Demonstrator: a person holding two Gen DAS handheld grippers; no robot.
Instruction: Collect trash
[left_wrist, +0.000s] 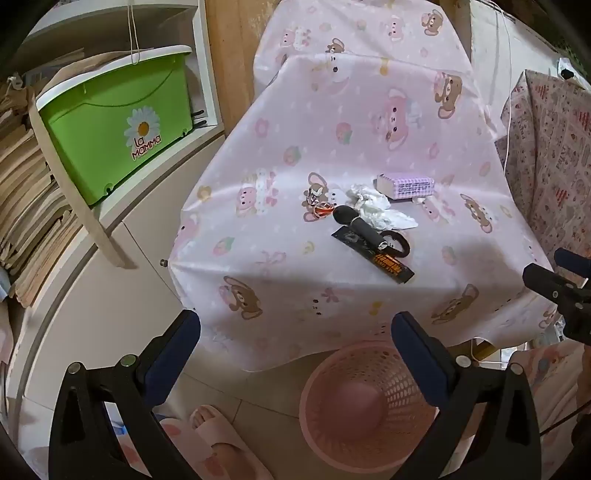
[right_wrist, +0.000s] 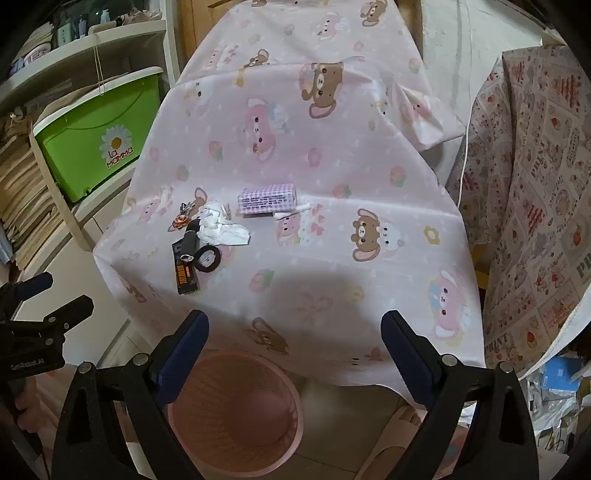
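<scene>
A crumpled white tissue (left_wrist: 376, 208) (right_wrist: 221, 227) lies on the pink cartoon tablecloth (left_wrist: 369, 129) (right_wrist: 332, 155), beside a black wrapper strip (left_wrist: 384, 260) (right_wrist: 184, 273), a black mini microphone (left_wrist: 360, 225) (right_wrist: 188, 242), a black hair tie (left_wrist: 397, 243) (right_wrist: 207, 258), a key ring (left_wrist: 319, 206) (right_wrist: 183, 218) and a purple checked pack (left_wrist: 406, 185) (right_wrist: 266, 199). A pink mesh bin (left_wrist: 354, 410) (right_wrist: 236, 410) stands on the floor below the table's near edge. My left gripper (left_wrist: 295, 350) and right gripper (right_wrist: 295, 347) are both open and empty, above the bin.
A green La Mamma box (left_wrist: 118, 122) (right_wrist: 99, 140) sits on white shelves at the left, with stacked paper beside it. A patterned cloth (right_wrist: 535, 184) hangs at the right. A foot in a pink slipper (left_wrist: 221, 439) stands by the bin.
</scene>
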